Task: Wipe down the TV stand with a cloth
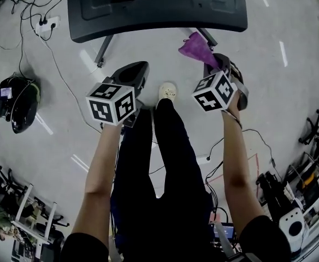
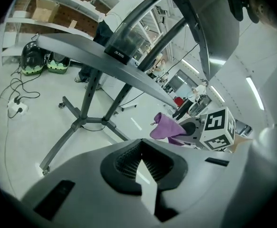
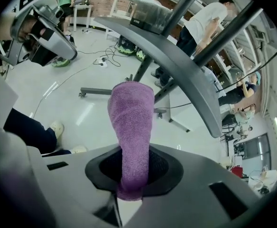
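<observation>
The TV stand's dark curved shelf (image 1: 159,10) fills the top of the head view, just beyond both grippers, with its metal legs (image 1: 105,51) below it. A purple cloth (image 1: 196,47) sticks up from my right gripper (image 1: 217,61), which is shut on it just below the shelf's near edge. In the right gripper view the cloth (image 3: 131,127) stands between the jaws with the shelf (image 3: 176,56) behind it. My left gripper (image 1: 135,70) hangs lower left of the shelf, shut and holding nothing. In its own view its pads (image 2: 129,160) meet, with the shelf (image 2: 81,51) overhead and the cloth (image 2: 167,127) to the right.
A power strip with cables (image 1: 46,25) lies on the floor at the upper left. A black helmet-like object (image 1: 17,101) sits on the left. My shoe (image 1: 167,91) stands between the grippers. Chairs and gear (image 1: 318,130) crowd the right edge. People stand behind the stand (image 3: 209,18).
</observation>
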